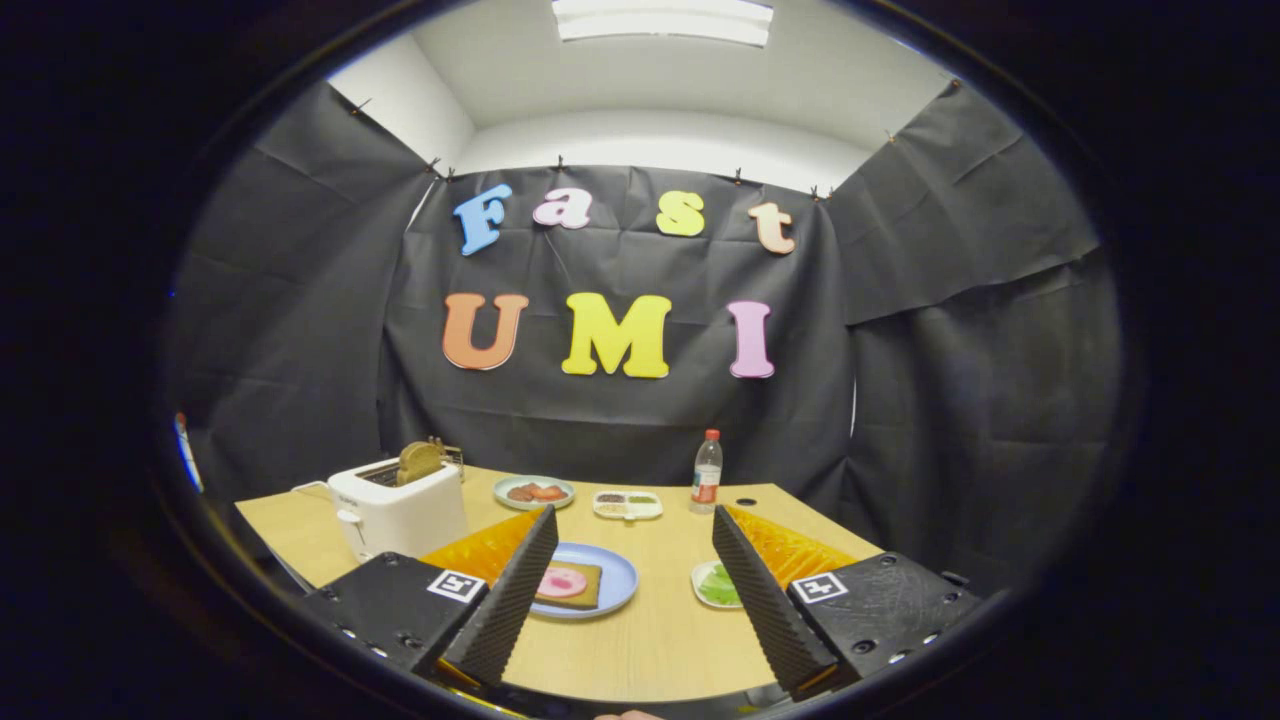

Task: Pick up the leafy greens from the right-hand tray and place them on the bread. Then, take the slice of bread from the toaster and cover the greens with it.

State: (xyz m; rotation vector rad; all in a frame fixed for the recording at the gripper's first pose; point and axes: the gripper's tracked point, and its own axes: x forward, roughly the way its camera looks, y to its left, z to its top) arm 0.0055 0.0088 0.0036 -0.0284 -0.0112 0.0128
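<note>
Fingers (634,560) apart, holding nothing | toaster (398,510), bottle (706,472) beyond | greens (718,588) beside right finger

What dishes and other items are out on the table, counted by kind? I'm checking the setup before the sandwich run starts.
Plates and trays: 4 (blue plate with bread, greens tray, back plate, divided tray)
Toasters: 1 (toaster, slice in it)
Bottles: 1 (bottle)
Total: 6
The gripper is open, holding nothing.

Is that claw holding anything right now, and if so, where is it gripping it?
Nothing is held. The claw is open, its fingers spread over bare table.
</note>
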